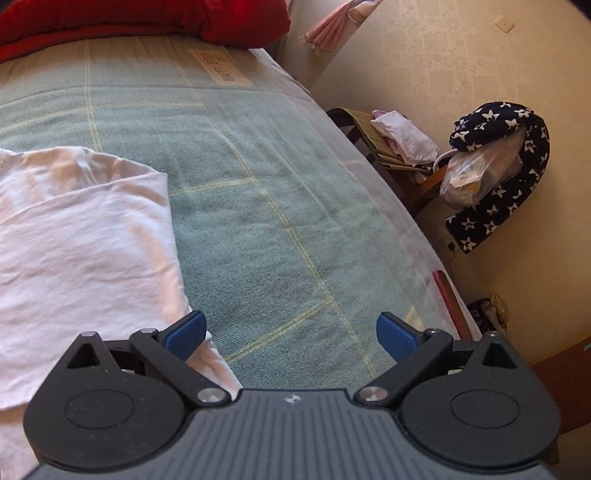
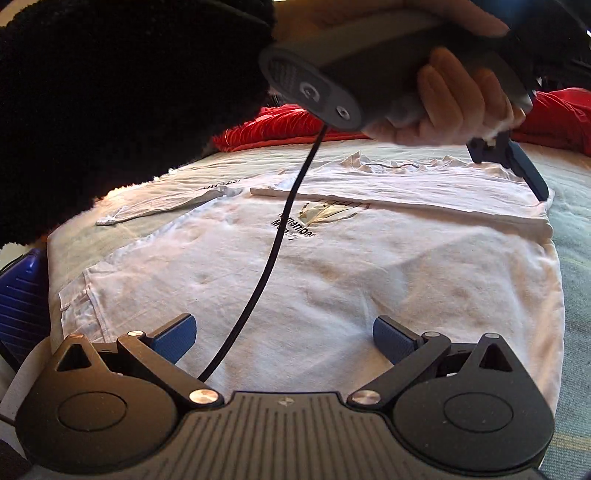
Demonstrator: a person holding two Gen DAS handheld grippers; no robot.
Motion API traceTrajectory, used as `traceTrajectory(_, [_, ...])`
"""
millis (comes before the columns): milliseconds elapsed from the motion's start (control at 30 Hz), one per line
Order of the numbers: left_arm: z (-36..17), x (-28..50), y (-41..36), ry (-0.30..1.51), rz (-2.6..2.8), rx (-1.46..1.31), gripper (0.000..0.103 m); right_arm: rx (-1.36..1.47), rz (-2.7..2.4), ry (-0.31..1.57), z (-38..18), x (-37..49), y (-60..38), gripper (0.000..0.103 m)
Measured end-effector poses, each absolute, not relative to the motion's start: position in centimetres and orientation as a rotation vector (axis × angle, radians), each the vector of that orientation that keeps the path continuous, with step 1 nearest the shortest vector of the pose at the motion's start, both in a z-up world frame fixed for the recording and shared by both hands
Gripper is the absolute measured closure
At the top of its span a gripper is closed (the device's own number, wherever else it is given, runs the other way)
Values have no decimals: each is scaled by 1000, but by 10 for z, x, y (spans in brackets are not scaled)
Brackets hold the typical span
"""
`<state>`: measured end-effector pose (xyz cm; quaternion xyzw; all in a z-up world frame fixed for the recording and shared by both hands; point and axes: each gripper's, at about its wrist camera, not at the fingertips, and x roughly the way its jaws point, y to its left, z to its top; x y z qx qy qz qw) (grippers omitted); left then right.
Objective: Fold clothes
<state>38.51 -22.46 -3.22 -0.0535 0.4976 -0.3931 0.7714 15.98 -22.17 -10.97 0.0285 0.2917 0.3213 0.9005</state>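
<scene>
A white T-shirt (image 2: 332, 280) with a black-lettered print lies flat on the green blanket (image 2: 576, 206). Its far side is folded over the chest, and one sleeve (image 2: 162, 203) sticks out at the left. My right gripper (image 2: 284, 332) hovers open over the near part of the shirt, holding nothing. A hand (image 2: 454, 107) holds my left gripper (image 2: 506, 162) above the shirt's far right corner. In the left wrist view the left gripper (image 1: 291, 332) is open, with its left finger (image 1: 186, 332) over the edge of the shirt (image 1: 85, 240) and bare blanket (image 1: 280, 206) between the fingers.
A red quilt (image 1: 147, 18) lies bunched at the head of the bed. Beside the bed's right edge, a chair (image 1: 391, 147) holds clothes, a plastic bag (image 1: 476, 166) and a dark star-patterned garment (image 1: 517, 177). A black cable (image 2: 269, 258) hangs across the right wrist view, beside a black fuzzy sleeve (image 2: 110, 92).
</scene>
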Motion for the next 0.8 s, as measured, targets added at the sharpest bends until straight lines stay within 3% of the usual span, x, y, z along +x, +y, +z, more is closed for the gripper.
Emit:
traceTrajectory(367, [26, 347, -108, 952, -568, -57, 5, 92, 620, 585, -85, 147, -224, 0])
traceTrajectory(633, [-3, 317, 16, 951, -383, -312, 5, 123, 628, 658, -98, 167, -207, 0])
traceTrajectory(800, [-4, 306, 54, 862, -381, -443, 5, 97, 715, 708, -86, 166, -194, 0])
